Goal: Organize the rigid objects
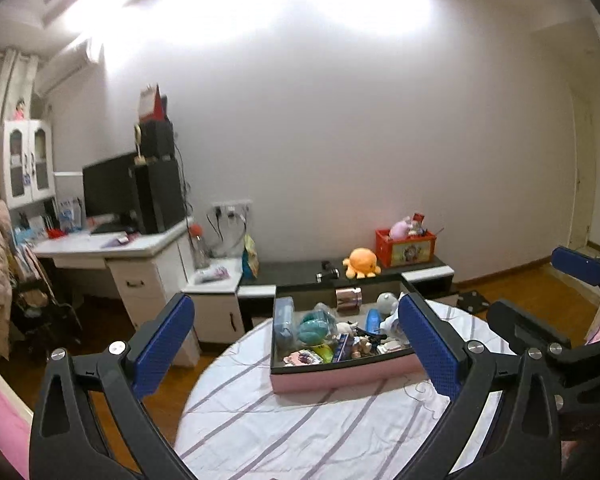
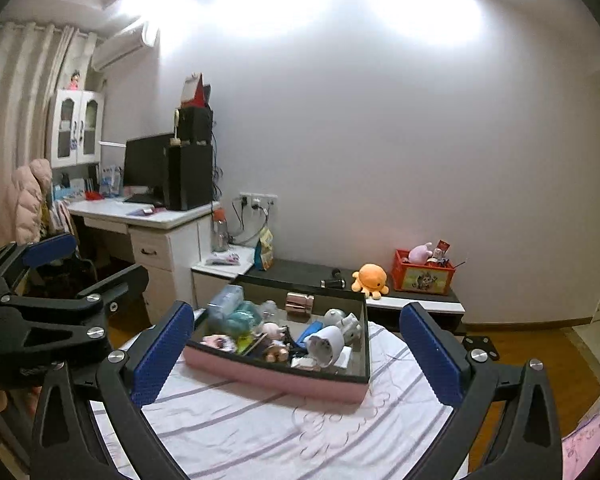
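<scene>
Our left gripper (image 1: pixel 296 350) and right gripper (image 2: pixel 296 354) gape fully, holding nothing. Ahead, between the jaws, sits the pink-sided, black-rimmed box (image 2: pixel 276 378) of small hard toys; we judge them light and slippery, best pinched across their narrow sides.

left gripper (image 1: pixel 296 344) wide open, right gripper (image 2: pixel 296 344) likewise

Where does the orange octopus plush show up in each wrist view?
Left wrist: orange octopus plush right of centre, on the low cabinet behind the pink drawer.
Right wrist: plush right of centre, same cabinet.
Shared landmark: red crate, just right of it.
</scene>
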